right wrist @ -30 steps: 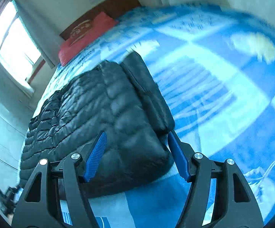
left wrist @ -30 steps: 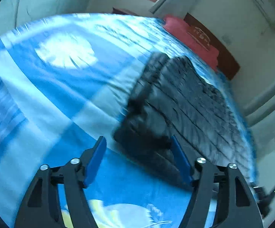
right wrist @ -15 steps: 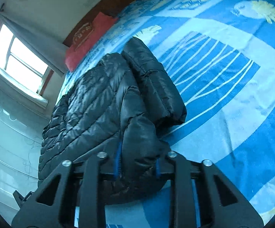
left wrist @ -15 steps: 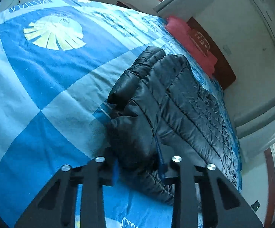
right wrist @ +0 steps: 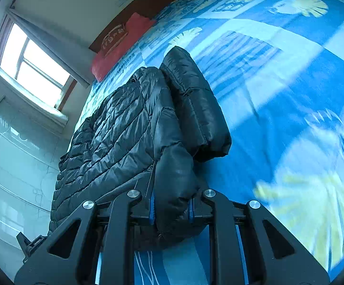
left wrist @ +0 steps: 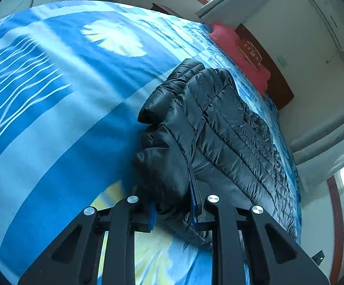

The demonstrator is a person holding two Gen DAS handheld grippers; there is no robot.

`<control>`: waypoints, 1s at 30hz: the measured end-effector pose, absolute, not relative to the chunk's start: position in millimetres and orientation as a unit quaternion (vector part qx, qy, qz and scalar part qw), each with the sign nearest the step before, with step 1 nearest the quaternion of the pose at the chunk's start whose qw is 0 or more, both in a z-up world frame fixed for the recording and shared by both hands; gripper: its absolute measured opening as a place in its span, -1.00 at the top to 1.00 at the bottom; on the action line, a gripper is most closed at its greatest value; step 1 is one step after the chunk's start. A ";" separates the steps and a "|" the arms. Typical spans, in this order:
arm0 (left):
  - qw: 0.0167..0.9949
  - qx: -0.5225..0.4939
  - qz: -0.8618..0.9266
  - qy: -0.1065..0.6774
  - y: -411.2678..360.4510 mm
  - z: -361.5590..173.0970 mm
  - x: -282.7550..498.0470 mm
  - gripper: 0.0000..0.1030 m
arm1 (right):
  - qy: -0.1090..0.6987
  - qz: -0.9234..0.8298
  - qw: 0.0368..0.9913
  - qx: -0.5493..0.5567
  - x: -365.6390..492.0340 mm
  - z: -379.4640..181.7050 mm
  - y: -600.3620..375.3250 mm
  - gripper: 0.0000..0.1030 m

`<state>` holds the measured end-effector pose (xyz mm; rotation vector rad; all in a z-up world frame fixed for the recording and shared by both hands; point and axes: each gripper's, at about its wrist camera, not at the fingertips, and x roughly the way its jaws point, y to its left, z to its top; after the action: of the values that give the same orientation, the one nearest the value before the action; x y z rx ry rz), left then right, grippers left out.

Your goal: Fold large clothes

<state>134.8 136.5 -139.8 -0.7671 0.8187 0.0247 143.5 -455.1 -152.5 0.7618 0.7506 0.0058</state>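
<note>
Black puffer jacket (left wrist: pixel 221 118) spread along a blue patterned bed (left wrist: pixel 53 99), near end bunched and raised, likely for folding toward the red pillow (right wrist: pixel 122 40). Left tool (left wrist: pixel 172 211) clamped on one thick corner; right tool (right wrist: pixel 169 210) pinched narrow on the other.

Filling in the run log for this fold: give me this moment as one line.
left gripper: shut on black puffer jacket | right gripper: shut on black puffer jacket | jacket lies on blue bedspread | fold not done
</note>
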 end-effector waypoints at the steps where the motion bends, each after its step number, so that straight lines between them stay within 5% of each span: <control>1: 0.844 -0.368 0.013 0.389 138.8 -139.4 124.8 0.58 | 0.359 0.004 0.860 0.363 137.2 -153.0 -454.7 0.64; 14: 0.838 -0.376 0.006 0.395 151.0 -143.9 80.0 0.57 | 0.372 -0.001 0.863 0.343 99.6 -156.0 -450.8 0.61; 22: 0.825 -0.404 0.029 0.393 166.8 -141.9 62.9 0.16 | 0.357 -0.035 0.861 0.361 82.7 -147.6 -472.7 0.10; 30: 0.817 -0.425 0.053 0.386 190.4 -140.7 42.5 0.03 | 0.349 -0.095 0.870 0.334 58.3 -127.3 -490.0 0.14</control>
<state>42.5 190.4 -140.7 -0.9054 0.8234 0.1132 58.3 -490.0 -127.3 0.6983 0.7303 -0.1979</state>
